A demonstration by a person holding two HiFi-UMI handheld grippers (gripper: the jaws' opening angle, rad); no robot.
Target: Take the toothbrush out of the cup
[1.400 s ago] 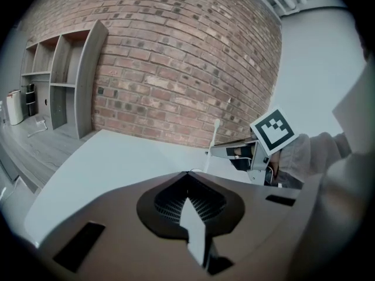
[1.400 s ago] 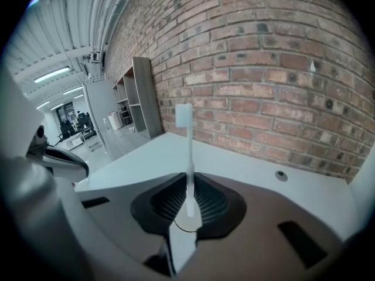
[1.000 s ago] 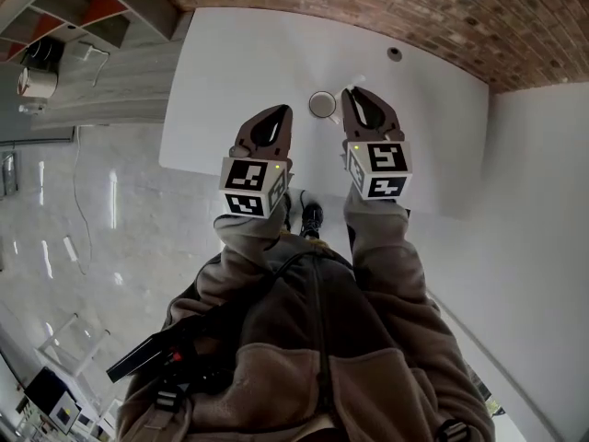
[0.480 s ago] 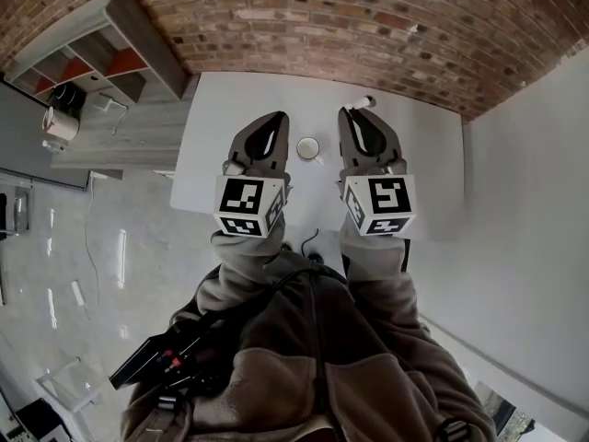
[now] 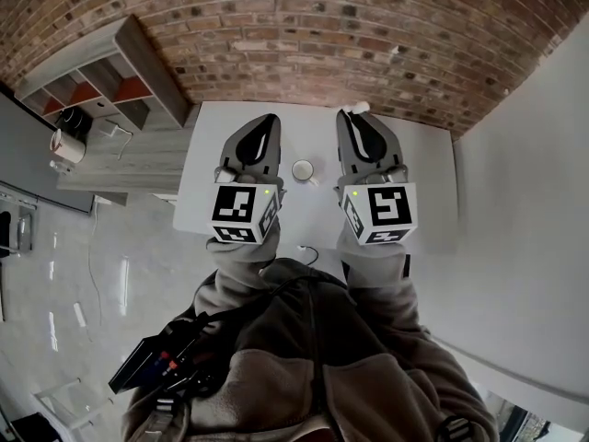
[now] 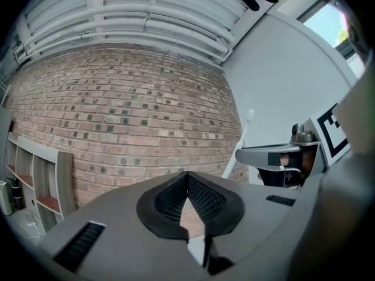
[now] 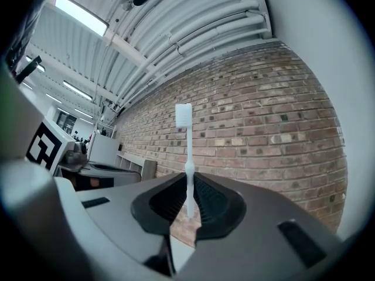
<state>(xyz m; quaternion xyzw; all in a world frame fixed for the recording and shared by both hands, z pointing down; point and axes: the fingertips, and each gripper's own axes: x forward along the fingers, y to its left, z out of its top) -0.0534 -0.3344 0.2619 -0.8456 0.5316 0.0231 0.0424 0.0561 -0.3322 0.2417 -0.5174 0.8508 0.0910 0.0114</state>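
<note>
A small white cup [image 5: 303,170] stands on the white table [image 5: 425,178], between and below my two raised grippers. My right gripper [image 5: 352,118] is shut on a white toothbrush [image 7: 188,151], which stands upright out of the jaws against the brick wall, bristle head [image 7: 183,115] on top. From the head view only the brush's white tip [image 5: 356,108] shows past the jaws. My left gripper [image 5: 268,122] is shut with nothing in it; its pads [image 6: 202,199] meet. From the left gripper view the toothbrush [image 6: 242,140] and the right gripper [image 6: 275,157] show to the right.
A brick wall [image 5: 304,26] runs behind the table. A wooden shelf unit [image 5: 110,72] stands at the left. A thin cable [image 5: 308,250] lies near the table's front edge. A white wall [image 5: 525,210] closes the right side.
Both grippers have risen away from the cup, the right one carrying the toothbrush. The cup now sits lower between the two grippers instead of beside the right jaws.
</note>
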